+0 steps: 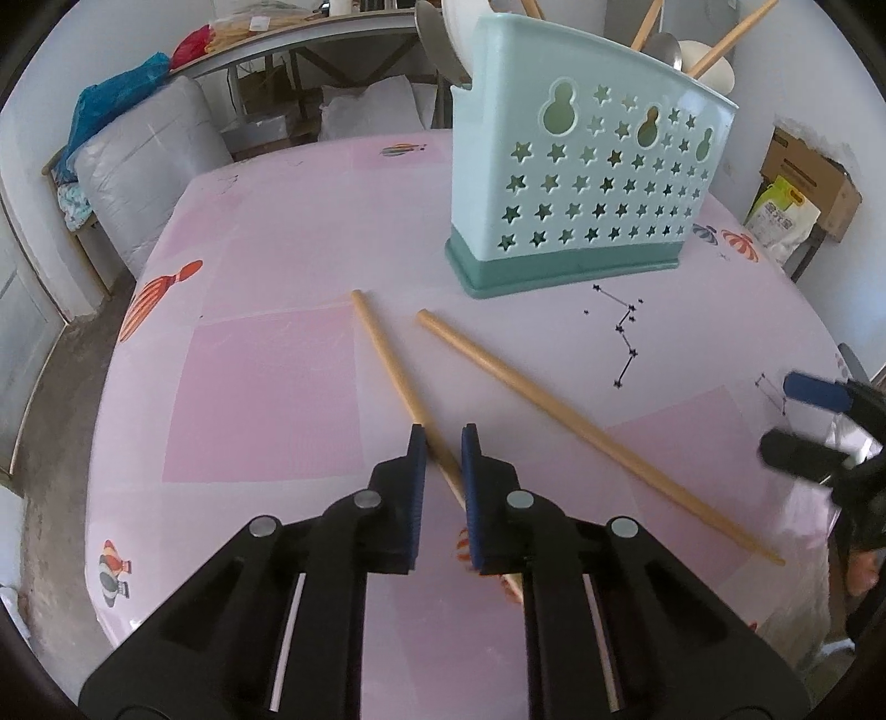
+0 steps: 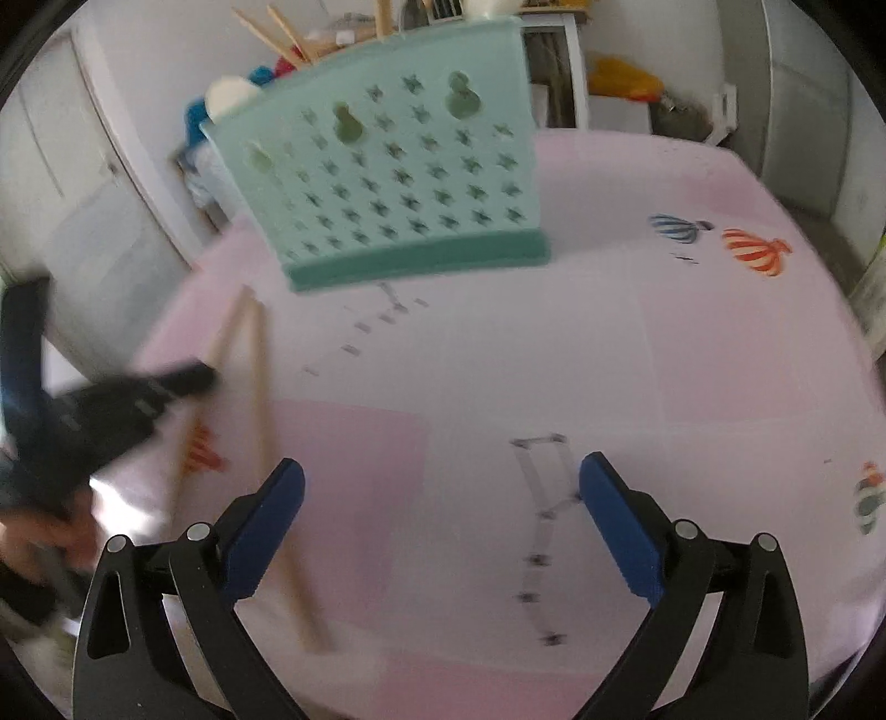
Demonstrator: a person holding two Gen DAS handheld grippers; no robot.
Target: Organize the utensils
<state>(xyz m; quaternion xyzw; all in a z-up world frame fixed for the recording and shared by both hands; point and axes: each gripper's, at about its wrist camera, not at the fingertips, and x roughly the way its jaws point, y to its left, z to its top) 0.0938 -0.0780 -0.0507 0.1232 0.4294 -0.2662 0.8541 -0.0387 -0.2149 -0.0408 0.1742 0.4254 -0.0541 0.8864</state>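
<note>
On your pink table [image 1: 277, 387], left claw [image 1: 443, 443] clenches one chopstick [image 1: 387, 354]; right claw [image 2: 443, 498] gapes, empty. Lift toward the holder [image 1: 581, 183] at one o'clock.

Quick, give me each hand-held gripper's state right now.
Left hand-held gripper: closed on a chopstick lying on the table.
Right hand-held gripper: wide open, holding nothing.

Lived-in home room, doubling as storage: pink balloon-print tablecloth [image 1: 266, 387], wrapped bedding bundle [image 1: 149, 166], cluttered side table [image 1: 310, 39], cardboard box [image 1: 814, 171], bare concrete floor [image 1: 61, 399].
</note>
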